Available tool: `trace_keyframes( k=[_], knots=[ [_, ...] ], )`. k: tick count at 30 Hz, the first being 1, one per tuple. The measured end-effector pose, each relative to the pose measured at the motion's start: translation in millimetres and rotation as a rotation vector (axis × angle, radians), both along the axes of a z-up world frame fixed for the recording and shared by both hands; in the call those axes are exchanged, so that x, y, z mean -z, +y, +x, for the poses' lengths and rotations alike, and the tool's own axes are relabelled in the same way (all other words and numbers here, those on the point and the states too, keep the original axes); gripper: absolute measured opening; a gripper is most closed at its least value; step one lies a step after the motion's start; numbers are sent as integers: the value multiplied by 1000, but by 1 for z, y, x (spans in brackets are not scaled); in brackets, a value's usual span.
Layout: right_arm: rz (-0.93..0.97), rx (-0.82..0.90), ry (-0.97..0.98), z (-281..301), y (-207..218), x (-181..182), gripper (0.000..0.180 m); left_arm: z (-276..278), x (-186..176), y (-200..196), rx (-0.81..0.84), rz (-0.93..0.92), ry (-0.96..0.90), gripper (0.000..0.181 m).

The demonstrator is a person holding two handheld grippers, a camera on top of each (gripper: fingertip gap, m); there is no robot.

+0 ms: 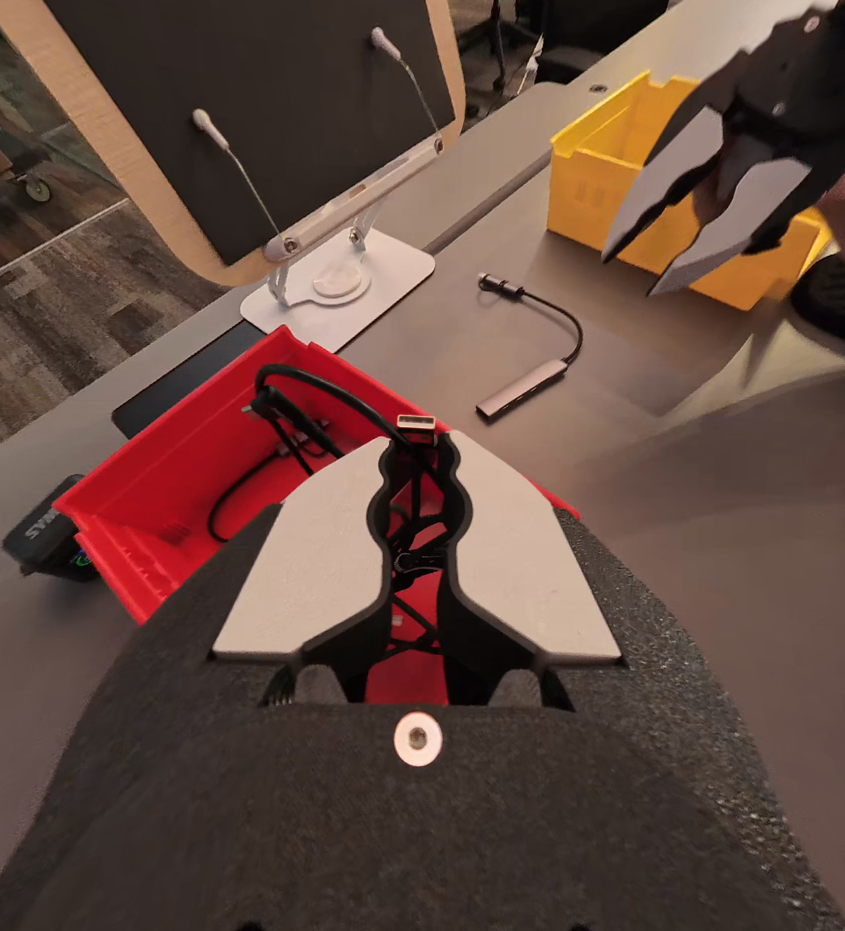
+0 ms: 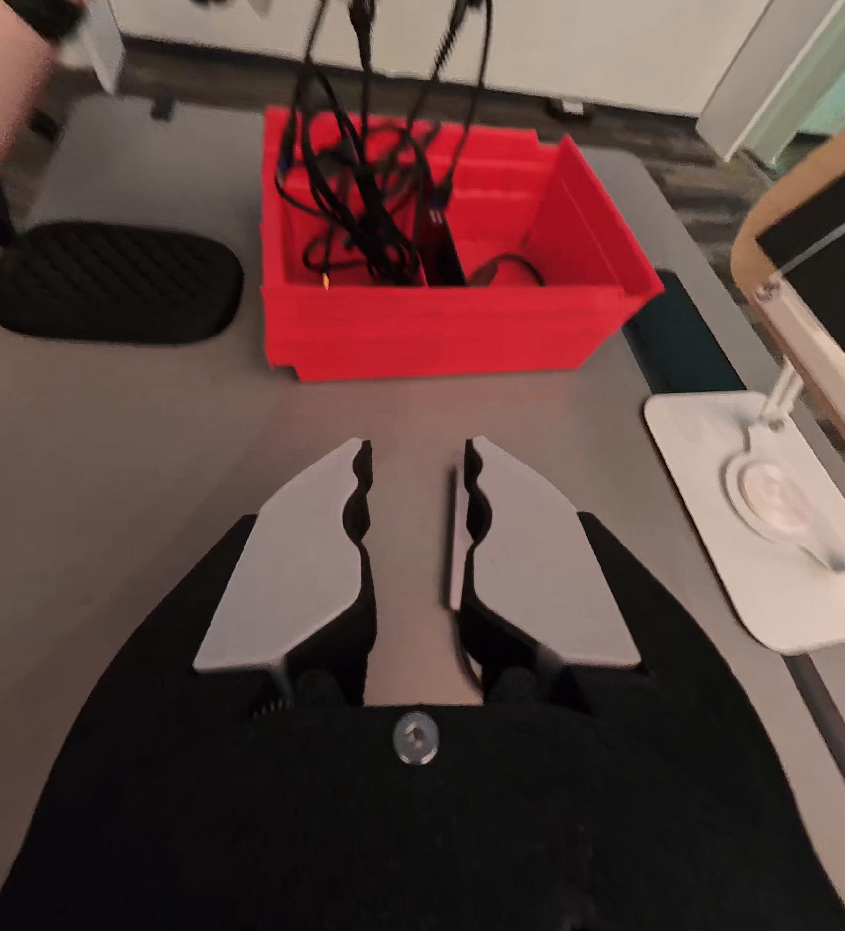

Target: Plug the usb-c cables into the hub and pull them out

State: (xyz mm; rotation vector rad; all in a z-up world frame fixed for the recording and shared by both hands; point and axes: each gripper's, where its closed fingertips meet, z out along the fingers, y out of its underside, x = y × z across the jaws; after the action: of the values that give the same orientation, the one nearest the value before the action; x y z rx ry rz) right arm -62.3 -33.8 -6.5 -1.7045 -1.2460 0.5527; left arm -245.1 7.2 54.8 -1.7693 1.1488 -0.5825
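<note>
A red bin (image 1: 168,483) at the left of the desk (image 1: 662,504) held a tangle of black cables (image 1: 299,428), and above it the left gripper (image 1: 418,443) had its fingers drawn nearly together, pinching one black cable whose silver plug (image 1: 415,422) stood up just past the fingertips; more cords trailed up out of the bin in the right wrist view, lifted with it. Nearer the middle of the desk lay the slim grey hub (image 1: 521,393), its short pigtail lead (image 1: 556,317) curling away, every port apparently unoccupied. Farther right, the right gripper (image 1: 637,272) hung in front of a yellow bin (image 1: 612,191) with its claw spread and nothing between the fingers; in its own view, one end of the hub showed just beside its right-hand finger. Judged from this, the task was at its start: one cable had been picked out, nothing was plugged in, and all insertion and pulling remained.
</note>
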Motion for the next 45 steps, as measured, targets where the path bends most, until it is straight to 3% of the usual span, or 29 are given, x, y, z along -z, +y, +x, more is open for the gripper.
trace_keyframes(
  k=[5, 14, 21, 24, 27, 34, 45],
  knots=[
    [-40, -71, 215, -45, -20, -22, 36, 6, -11, -11, 102, -25, -138, 15],
    [-43, -124, 238, -77, -42, -44, 36, -6, -3, -23, 188, -69, -210, 15],
    [-47, -91, 212, -99, -33, -63, 36, -3, 3, -24, 180, -18, -84, 15],
    [-60, -74, 199, -97, -28, -64, 36, -19, 15, -7, 60, 2, 80, 16],
    [-49, -61, 193, -85, -31, -60, 36, -57, 37, 17, -114, 26, 281, 4],
    [-43, -9, 198, -52, -28, -43, 35, -88, 76, 31, -218, -29, 421, 2],
    [-64, -2, 197, -30, -23, -35, 33, -75, 17, 14, -220, 86, 212, 3]
  ],
)
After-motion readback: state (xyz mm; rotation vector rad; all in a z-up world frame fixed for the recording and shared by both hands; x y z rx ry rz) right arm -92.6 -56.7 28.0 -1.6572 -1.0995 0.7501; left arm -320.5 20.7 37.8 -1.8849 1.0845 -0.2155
